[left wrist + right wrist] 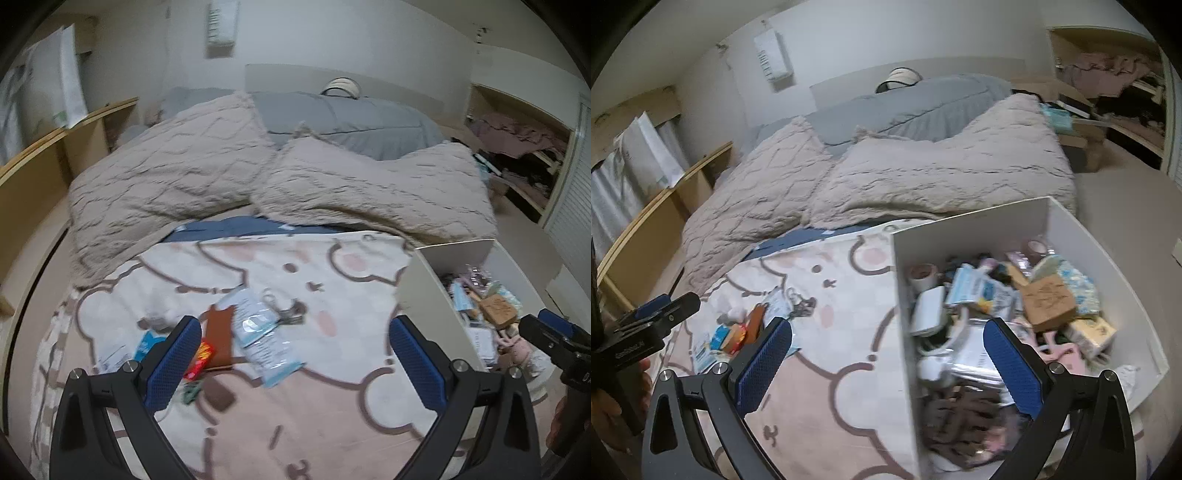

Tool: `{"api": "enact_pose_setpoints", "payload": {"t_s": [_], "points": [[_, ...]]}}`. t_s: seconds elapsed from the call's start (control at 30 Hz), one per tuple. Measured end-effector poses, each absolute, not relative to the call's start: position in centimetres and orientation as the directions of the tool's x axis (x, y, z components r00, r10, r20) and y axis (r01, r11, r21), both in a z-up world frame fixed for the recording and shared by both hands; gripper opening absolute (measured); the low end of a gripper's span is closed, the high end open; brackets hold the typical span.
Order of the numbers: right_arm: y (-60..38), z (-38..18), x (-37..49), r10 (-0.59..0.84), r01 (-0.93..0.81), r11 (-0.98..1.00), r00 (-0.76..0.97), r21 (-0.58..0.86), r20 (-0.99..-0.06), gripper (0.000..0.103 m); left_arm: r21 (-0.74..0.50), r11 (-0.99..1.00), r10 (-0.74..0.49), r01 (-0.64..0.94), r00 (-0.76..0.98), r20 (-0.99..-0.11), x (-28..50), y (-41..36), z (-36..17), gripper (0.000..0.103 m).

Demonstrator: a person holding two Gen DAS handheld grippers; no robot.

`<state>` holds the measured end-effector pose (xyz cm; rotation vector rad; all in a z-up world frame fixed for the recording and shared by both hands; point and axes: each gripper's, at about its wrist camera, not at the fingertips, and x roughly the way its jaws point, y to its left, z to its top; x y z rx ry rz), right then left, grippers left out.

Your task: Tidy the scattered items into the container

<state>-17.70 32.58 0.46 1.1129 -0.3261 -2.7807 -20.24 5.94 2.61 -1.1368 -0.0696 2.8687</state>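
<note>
A white box [971, 221] full of small items stands at the bed's right side; it also shows in the left wrist view [458, 249]. Scattered items lie on the pink cartoon blanket [295, 398]: a clear packet of masks [258, 328], a brown flat case [221, 336], a red-orange wrapper [201, 360], a blue packet [147, 341], keys [290, 314]. My left gripper [295, 362] is open and empty above these items. My right gripper [886, 365] is open and empty, straddling the box's left wall.
Two beige textured pillows [173, 177] and a grey duvet [343, 118] lie behind the blanket. A wooden shelf [37, 173] runs along the left. An open closet [524, 151] with clothes is at the right.
</note>
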Motion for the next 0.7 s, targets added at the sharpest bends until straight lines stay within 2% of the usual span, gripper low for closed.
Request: {"api": "enact_pose_setpoints", "payload": {"t_s": [0.7], "points": [[23.2, -1.4, -18.0, -0.290, 0.171, -0.956, -0.672, 0.238, -0.682, 0.103, -0.082, -0.984, -0.057, 0.160, -0.711, -0.701, -16.8, -7.1, 0.2, 0.102]]}}
